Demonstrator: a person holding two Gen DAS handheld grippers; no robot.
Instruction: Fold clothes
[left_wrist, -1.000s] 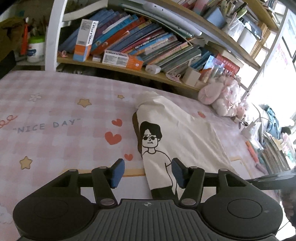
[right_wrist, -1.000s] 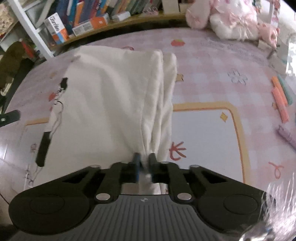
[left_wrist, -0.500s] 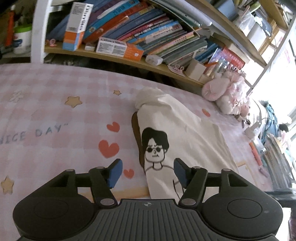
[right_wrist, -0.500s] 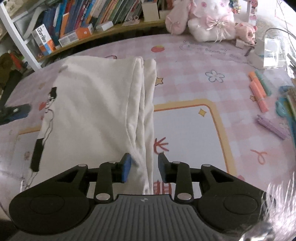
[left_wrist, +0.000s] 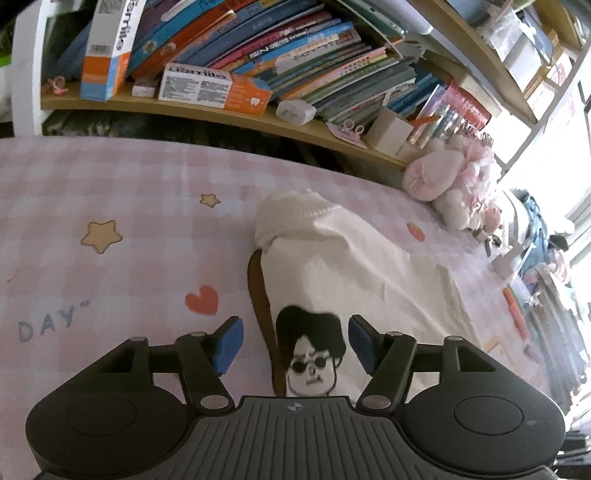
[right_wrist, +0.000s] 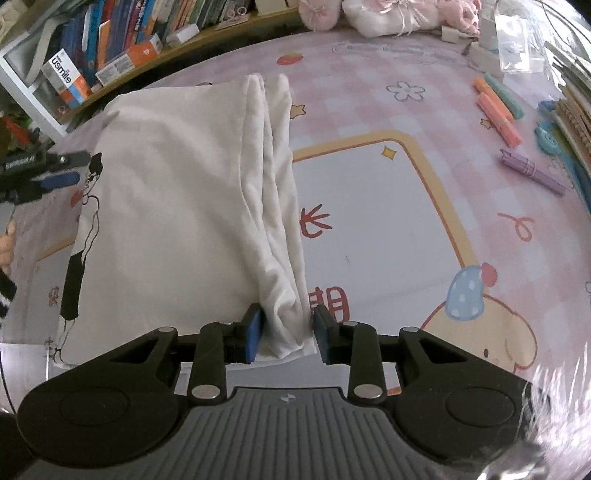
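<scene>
The folded white shirt (right_wrist: 177, 206) is lying on the pink checked worktop (right_wrist: 369, 229), filling the left half of the right wrist frame. The right gripper (right_wrist: 284, 334) is spreading its fingers released around the bunched fold edge. The left gripper (left_wrist: 293, 341) is hovering with fingers wide apart over the printed cartoon face (left_wrist: 312, 360).

both wrist views low, sharing shirt (left_wrist: 354, 266)
</scene>
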